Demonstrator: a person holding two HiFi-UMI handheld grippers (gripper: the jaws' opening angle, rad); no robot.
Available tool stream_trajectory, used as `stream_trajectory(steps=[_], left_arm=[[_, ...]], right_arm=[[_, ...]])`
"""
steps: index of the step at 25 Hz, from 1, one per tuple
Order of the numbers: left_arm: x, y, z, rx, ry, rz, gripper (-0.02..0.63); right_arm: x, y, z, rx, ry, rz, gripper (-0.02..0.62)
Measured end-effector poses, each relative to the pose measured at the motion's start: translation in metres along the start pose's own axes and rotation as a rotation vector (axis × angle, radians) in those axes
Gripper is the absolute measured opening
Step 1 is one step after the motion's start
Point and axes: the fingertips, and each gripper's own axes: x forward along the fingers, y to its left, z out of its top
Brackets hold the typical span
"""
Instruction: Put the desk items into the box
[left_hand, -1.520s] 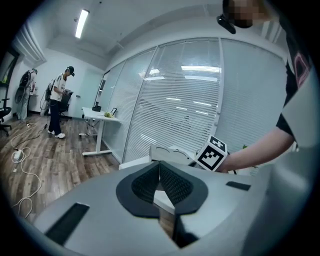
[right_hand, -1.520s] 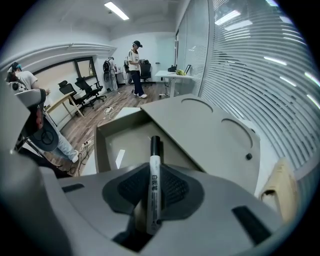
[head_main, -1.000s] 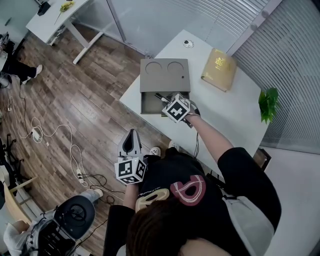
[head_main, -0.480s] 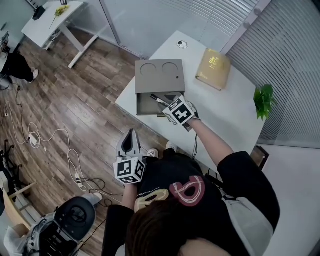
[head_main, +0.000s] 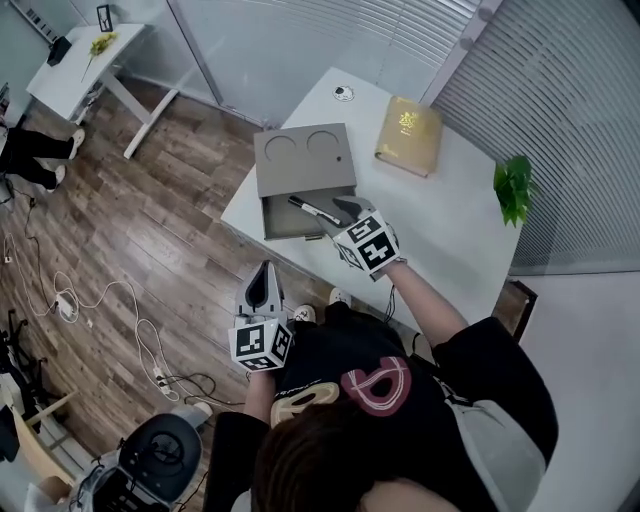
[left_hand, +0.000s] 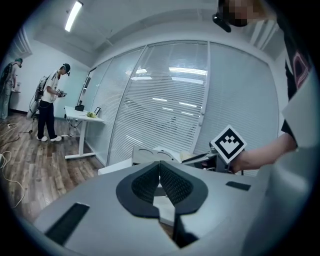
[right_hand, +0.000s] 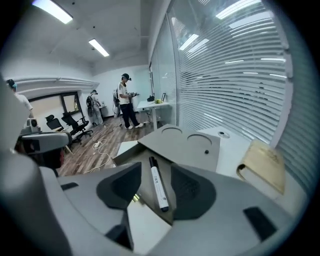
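White desk (head_main: 470, 230) lay ahead of both grippers. Grey box (head_main: 305, 160) sat on it just beyond the right gripper (head_main: 343, 210), its near compartment uncovered, presumably for loading. Gold book (head_main: 409, 135) lay farther off to that gripper's right, not yet boxed. Right gripper's jaws had just been opening and stood wide. Their pads were clear of the marker (head_main: 314, 211), which lay in the compartment between them, evidently released. Left gripper (head_main: 262, 275) hung closed and empty off the desk, apparently idle.
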Motion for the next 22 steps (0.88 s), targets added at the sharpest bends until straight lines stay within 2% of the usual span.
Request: stream_trajectory(steps=[6, 10, 14, 22], left_arm=[[0.003, -0.009, 0.001, 0.009, 0.007, -0.060, 0.018], [0.006, -0.015, 0.000, 0.010, 0.015, -0.096, 0.018], [0.010, -0.022, -0.002, 0.020, 0.025, -0.138, 0.018], [0.011, -0.037, -0.005, 0.031, 0.042, -0.210, 0.018]], right_arm=[[-0.025, 0.004, 0.000, 0.023, -0.047, -0.035, 0.193], [-0.041, 0.003, -0.008, 0.085, -0.073, -0.069, 0.196], [-0.055, 0.001, -0.016, 0.104, -0.121, -0.142, 0.196], [-0.091, -0.006, -0.025, 0.238, -0.245, -0.278, 0.195]])
